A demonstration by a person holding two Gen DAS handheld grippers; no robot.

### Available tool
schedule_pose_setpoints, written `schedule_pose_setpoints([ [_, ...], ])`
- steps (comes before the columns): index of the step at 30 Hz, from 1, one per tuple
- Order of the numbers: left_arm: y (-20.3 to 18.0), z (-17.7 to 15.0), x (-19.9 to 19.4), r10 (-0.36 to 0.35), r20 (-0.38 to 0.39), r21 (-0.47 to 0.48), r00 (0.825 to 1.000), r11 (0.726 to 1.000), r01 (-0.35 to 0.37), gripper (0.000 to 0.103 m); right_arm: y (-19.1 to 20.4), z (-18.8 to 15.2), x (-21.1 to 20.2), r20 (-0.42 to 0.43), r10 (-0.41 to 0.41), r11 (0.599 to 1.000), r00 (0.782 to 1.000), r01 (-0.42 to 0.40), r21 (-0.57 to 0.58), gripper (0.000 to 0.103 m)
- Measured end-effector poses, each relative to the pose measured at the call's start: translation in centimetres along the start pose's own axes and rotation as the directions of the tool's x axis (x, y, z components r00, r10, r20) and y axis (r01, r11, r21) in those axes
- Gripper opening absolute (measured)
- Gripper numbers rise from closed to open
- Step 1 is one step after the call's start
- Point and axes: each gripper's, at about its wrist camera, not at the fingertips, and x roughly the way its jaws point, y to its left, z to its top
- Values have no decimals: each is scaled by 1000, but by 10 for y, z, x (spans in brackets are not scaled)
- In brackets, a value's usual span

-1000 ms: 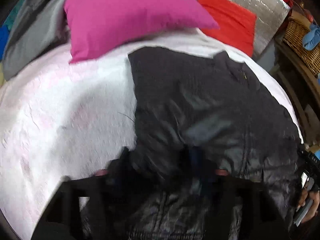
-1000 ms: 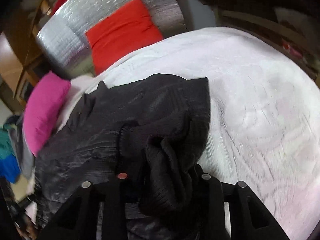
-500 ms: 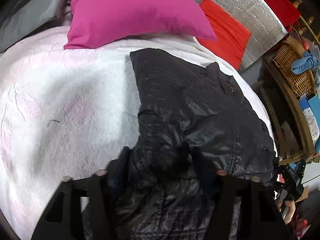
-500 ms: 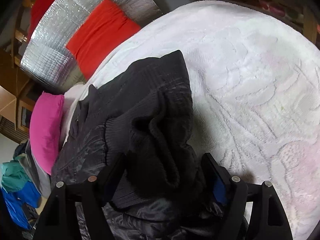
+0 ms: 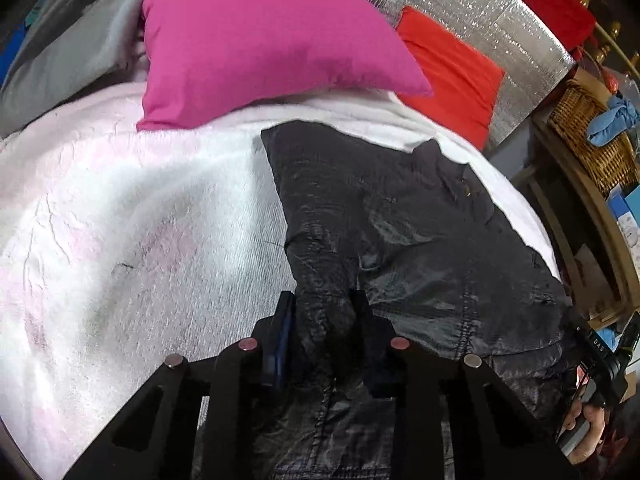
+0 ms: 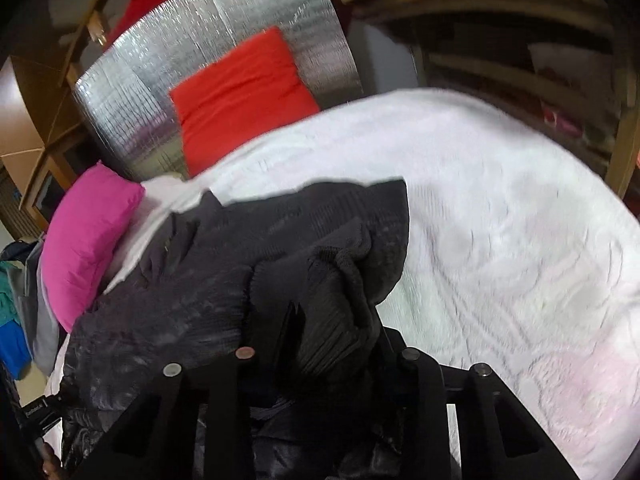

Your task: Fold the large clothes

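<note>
A large black shiny jacket (image 5: pixel 420 232) lies spread on a white bed cover (image 5: pixel 120 220), collar toward the pillows. My left gripper (image 5: pixel 324 312) is shut on a bunched fold of the jacket's left edge. In the right wrist view the jacket (image 6: pixel 180 292) has a black ribbed knit part (image 6: pixel 352 236) folded over on its right side. My right gripper (image 6: pixel 332 320) is shut on that ribbed knit fabric, which bulges between the fingers. The bed cover (image 6: pixel 500 220) stretches to the right of it.
A magenta pillow (image 5: pixel 260 40) and a red pillow (image 5: pixel 452 68) lean on a silver quilted headboard (image 5: pixel 480 12) at the far end. A wicker basket (image 5: pixel 592 132) stands on wooden shelves to the right. Grey and blue clothes (image 5: pixel 60 48) lie far left.
Both grippers' jaws have closed in tighter on the bunched jacket fabric. The left view has shifted nearer the pillows; the right view has swung back up toward the headboard.
</note>
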Motion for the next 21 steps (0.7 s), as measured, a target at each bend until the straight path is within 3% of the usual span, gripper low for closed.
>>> schedule_pose_setpoints([
  [2,-4,0,-2,14,10,19,1000,1000,-15,30,-1,3,4,-12,-3,1000,1000,3,-11,34],
  [5,-6,-5,9,60,-22,43,998,997,-59,31,-11,-3,23,-107,-16,1000,994,14,-11,34],
  [10,-14,-11,13,138,-29,86,990,987,-135,40,-24,0,18,-142,47,999,989,-45,22,41],
  [13,-16,-14,3,169,-10,103,986,981,-167,56,-31,1,13,-168,74,997,983,-70,30,52],
  [17,-8,-16,-7,135,2,86,991,987,-134,60,-49,2,6,-179,136,988,974,-119,103,68],
  [21,3,-14,-12,68,13,35,998,997,-69,62,-60,5,9,-160,208,963,965,-173,206,70],
])
